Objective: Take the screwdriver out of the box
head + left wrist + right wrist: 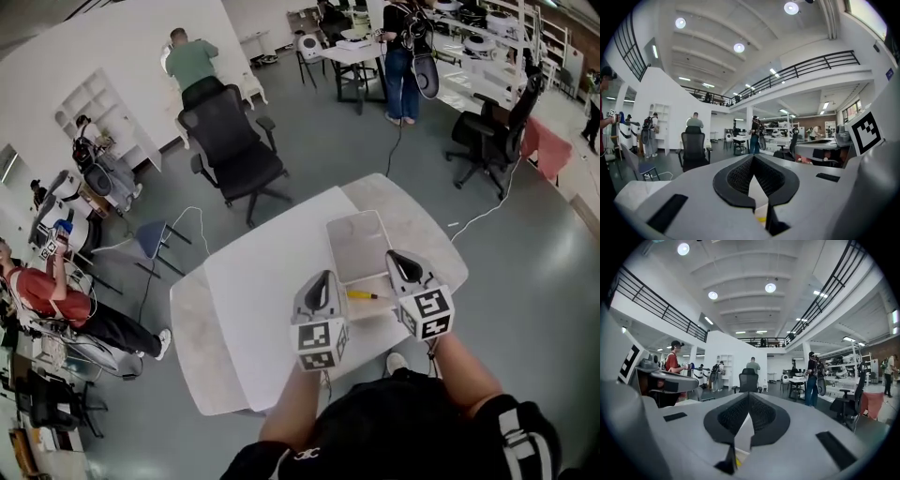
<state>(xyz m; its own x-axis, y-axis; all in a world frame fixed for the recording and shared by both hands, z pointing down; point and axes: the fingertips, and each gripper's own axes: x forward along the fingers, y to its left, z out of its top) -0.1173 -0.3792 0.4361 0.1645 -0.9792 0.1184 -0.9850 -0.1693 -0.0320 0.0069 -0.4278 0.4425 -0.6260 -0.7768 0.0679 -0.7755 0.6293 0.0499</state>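
Screwdriver (364, 295) is the smallest item here. The white table (262, 300) carries an open, shallow box (358, 246), and the tool lies flat on the box floor just inside the near wall. Its long axis runs across the box, yellow handle toward the left gripper (322, 289) and shaft toward the right gripper (405, 270). It lies between the two, the handle just beside the left one. Both grippers' jaws meet at the tips and hold nothing. The box has no lid, so the way up looks free, though the near wall may crowd a jaw.
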